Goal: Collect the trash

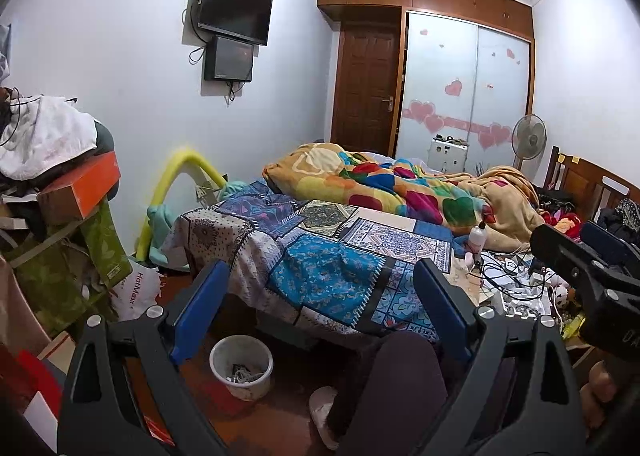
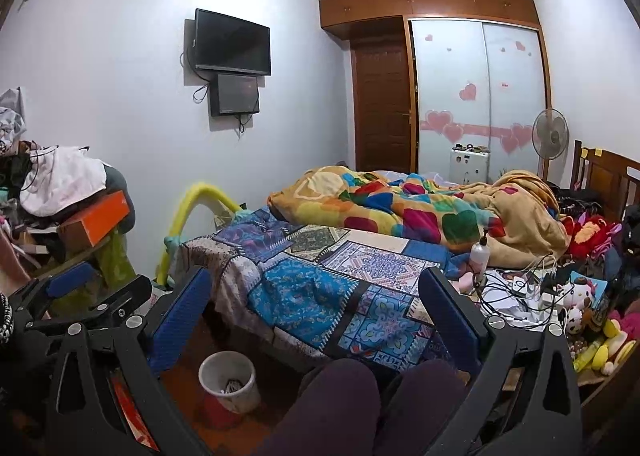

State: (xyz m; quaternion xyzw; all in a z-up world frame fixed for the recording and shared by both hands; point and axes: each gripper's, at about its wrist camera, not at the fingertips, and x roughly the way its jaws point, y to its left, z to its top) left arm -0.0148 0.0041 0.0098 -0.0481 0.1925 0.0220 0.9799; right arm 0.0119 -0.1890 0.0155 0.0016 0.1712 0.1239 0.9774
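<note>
A white waste bin stands on the brown floor by the bed's near corner, with a few scraps inside. Crumpled papers among cables lie on the bed's right side. A torn white bag sits on the floor at the left. My left gripper is open and empty, held above the bin and the bed corner. My right gripper is open too, with nothing between its blue pads. Each gripper shows at the edge of the other's view.
The bed wears a patchwork cover and a bright blanket. A pump bottle stands near the cables. Boxes and clothes pile up at the left. Soft toys crowd the right. A person's legs are below.
</note>
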